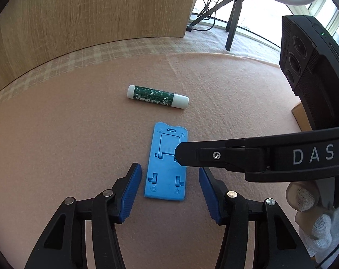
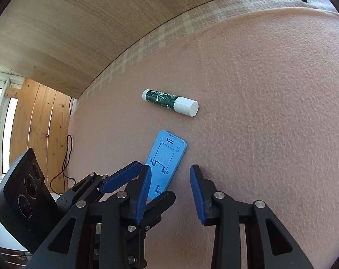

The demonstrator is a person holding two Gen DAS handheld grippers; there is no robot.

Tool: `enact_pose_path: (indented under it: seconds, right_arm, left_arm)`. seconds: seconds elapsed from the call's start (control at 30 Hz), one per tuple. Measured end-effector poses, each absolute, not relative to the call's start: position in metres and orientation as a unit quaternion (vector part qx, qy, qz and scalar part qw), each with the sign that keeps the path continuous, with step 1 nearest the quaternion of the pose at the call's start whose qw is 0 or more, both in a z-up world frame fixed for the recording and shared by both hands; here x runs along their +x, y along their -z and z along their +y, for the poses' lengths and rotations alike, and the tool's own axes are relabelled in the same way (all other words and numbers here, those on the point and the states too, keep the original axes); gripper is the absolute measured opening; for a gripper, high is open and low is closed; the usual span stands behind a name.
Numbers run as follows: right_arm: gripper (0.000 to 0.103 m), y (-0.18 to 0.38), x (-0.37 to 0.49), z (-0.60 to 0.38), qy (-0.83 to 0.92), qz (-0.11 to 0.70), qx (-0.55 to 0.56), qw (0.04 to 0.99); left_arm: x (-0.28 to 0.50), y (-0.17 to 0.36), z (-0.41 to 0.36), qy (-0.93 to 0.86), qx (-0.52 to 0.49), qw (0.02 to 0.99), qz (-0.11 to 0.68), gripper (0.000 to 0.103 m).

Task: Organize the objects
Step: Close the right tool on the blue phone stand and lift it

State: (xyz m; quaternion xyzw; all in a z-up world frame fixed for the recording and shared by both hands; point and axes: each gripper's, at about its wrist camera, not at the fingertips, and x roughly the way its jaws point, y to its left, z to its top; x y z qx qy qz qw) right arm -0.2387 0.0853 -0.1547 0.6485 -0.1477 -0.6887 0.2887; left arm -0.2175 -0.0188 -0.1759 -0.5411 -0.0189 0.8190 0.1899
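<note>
Left claw (image 1: 168, 194) spread, straddling the blue stand (image 1: 167, 163), long axis at twelve; right claw (image 2: 170, 196) spread, empty, stand at eleven.

plate (image 1: 166, 163) flat on mat (image 1: 57, 134), between left claw (image 1: 169, 179) fingers, apart | tube (image 1: 157, 96) beyond plate | right claw (image 2: 170, 192) beside plate's right edge | panel (image 1: 91, 11) behind

pink felt mat (image 1: 57, 134) – oak panel (image 1: 91, 11) behind, bright window (image 1: 270, 6).
</note>
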Motion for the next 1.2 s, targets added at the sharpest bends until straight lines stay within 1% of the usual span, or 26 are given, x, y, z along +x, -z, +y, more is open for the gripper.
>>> enact_pose_path:
  seconds: [0.07,0.1,0.13,0.17,0.3,0.47,0.63,0.83,0.97,1.2]
  right_arm:
    - [0.031,0.155,-0.239,0.083,0.688,-0.141,0.65,0.292]
    - [0.028,0.155,-0.239,0.082,0.686,-0.139,0.652,0.292]
    - [0.026,0.156,-0.239,0.081,0.686,-0.136,0.653,0.293]
    - [0.025,0.156,-0.239,0.081,0.686,-0.133,0.652,0.293]
    - [0.02,0.157,-0.234,0.08,0.685,-0.124,0.652,0.301]
    - [0.019,0.158,-0.224,0.095,0.681,-0.132,0.652,0.305]
    - [0.017,0.155,-0.208,0.113,0.69,-0.12,0.647,0.301]
    - [0.017,0.152,-0.185,0.141,0.702,-0.111,0.64,0.292]
    - [0.017,0.147,-0.169,0.162,0.715,-0.103,0.632,0.282]
    - [0.016,0.128,-0.159,0.21,0.73,-0.121,0.615,0.272]
  left_arm:
    - [-0.216,0.176,-0.018,-0.819,-0.54,0.192,-0.021,0.047]
    - [-0.216,0.176,-0.017,-0.82,-0.539,0.192,-0.023,0.045]
    - [-0.215,0.176,-0.016,-0.819,-0.539,0.193,-0.027,0.039]
    - [-0.216,0.177,-0.014,-0.819,-0.539,0.194,-0.03,0.037]
    - [-0.209,0.177,-0.009,-0.825,-0.533,0.184,-0.034,0.037]
    - [-0.191,0.178,-0.001,-0.832,-0.524,0.171,-0.057,0.034]
    - [-0.17,0.178,0.018,-0.834,-0.522,0.167,-0.063,0.032]
    - [-0.143,0.178,0.044,-0.831,-0.523,0.171,-0.078,0.031]
    - [-0.128,0.174,0.066,-0.829,-0.524,0.18,-0.082,0.029]
    - [-0.119,0.155,0.106,-0.83,-0.514,0.205,-0.073,0.029]
